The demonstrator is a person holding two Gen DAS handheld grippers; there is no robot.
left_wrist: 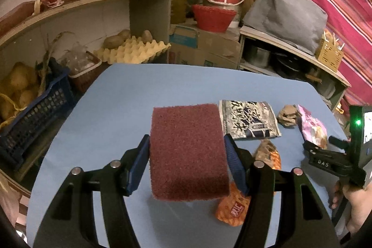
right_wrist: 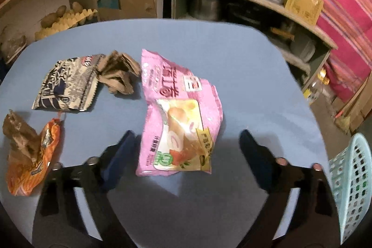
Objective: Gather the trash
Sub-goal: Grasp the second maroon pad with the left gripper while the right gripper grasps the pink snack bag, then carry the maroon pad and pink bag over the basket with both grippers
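1. Five pieces of trash show on the blue table (right_wrist: 244, 66), and none is seen inside the pale blue basket (right_wrist: 351, 185) standing at the table's right edge — so I judge the collecting barely begun, though the basket's inside is mostly out of view.
2. Largest of the trash is the pink snack bag (right_wrist: 179, 113). In the right wrist view it sits between the fingers of the right tool (right_wrist: 187, 145), which are spread wide and touch nothing. In the left wrist view, though, the bag appears raised at that tool's tip, so whether it rests on the table or hangs is hard to tell; either way it looks next in line.
3. Next in size, the dark blue-and-white wrapper (right_wrist: 66, 85) lies flat toward the far left, untouched.
4. An orange wrapper (right_wrist: 30, 164) lies nearer on the left, with a brown crumpled scrap (right_wrist: 19, 131) against it.
5. Smallest, a wad of brown paper (right_wrist: 117, 76) sits just beside the blue-and-white wrapper, near the pink bag's top corner.
6. Not trash as far as I can judge — the left tool (left_wrist: 187, 150) pinches a maroon scouring pad (left_wrist: 188, 150) between its blue fingers, above the table, partly over the orange wrapper.
7. Left to do: every piece into the basket.
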